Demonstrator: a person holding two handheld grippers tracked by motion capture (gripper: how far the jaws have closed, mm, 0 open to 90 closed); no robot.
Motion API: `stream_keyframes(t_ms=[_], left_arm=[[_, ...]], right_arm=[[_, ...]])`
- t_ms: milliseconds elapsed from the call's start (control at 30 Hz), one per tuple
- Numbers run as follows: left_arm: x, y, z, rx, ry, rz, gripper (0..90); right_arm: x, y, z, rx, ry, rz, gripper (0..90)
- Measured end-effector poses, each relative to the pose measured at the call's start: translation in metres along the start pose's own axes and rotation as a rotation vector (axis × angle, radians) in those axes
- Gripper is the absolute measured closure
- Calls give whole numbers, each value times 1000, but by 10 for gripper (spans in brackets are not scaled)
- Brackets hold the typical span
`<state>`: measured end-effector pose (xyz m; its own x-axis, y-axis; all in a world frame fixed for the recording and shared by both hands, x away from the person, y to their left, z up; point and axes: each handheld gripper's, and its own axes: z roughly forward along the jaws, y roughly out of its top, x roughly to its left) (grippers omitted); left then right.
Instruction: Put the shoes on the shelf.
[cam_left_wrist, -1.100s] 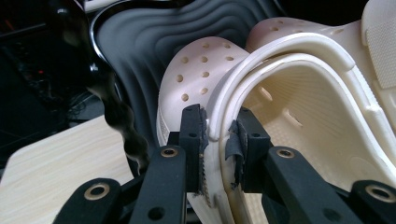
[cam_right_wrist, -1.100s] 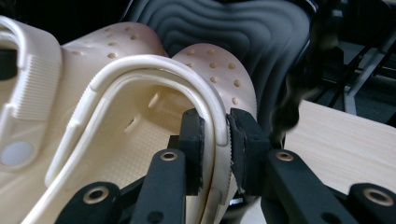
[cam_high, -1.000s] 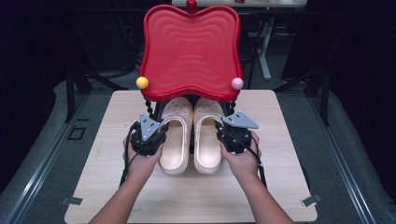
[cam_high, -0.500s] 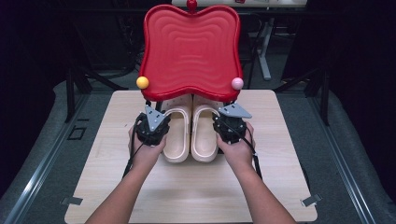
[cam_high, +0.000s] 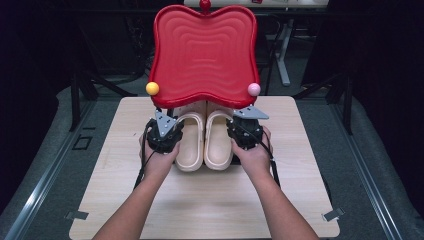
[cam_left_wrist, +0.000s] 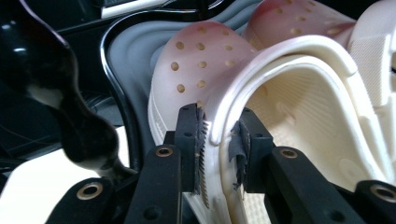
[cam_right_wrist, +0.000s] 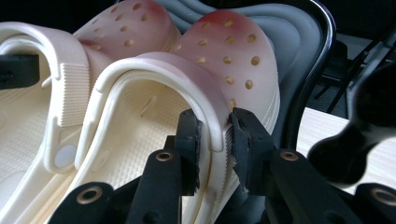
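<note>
Wooden table (cam_high: 200, 200), grey floor (cam_high: 50, 165), dark room

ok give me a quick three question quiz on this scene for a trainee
1. True or false: the left clog and the right clog have their toes under the red tray.
2. Which part of the left clog sits between the jaws of the left gripper? A) the toe B) the side wall C) the sole
3. In the high view, what colour is the ball at the tray's right corner?

Key: 1 true; 2 B; 3 pink
</note>
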<state>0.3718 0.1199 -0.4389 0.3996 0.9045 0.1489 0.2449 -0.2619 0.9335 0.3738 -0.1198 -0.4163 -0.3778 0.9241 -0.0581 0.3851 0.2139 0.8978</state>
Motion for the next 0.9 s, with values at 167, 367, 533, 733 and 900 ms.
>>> stream_keyframes(t_ms=[167, 367, 533, 733, 900], left_arm=[[2, 0, 0, 1, 11, -41, 732], [-4, 4, 3, 14, 23, -17, 733], [-10, 5, 3, 11, 37, 22, 732], [-2, 5, 3, 18, 4, 24, 735], [-4, 6, 4, 14, 13, 60, 736]], right_arm=[[-3, 0, -2, 8, 9, -46, 734], [-7, -2, -5, 18, 16, -65, 735], [0, -3, -5, 16, 12, -61, 733], [-2, 1, -4, 3, 11, 1, 733], [0, 4, -3, 6, 1, -1, 733]])
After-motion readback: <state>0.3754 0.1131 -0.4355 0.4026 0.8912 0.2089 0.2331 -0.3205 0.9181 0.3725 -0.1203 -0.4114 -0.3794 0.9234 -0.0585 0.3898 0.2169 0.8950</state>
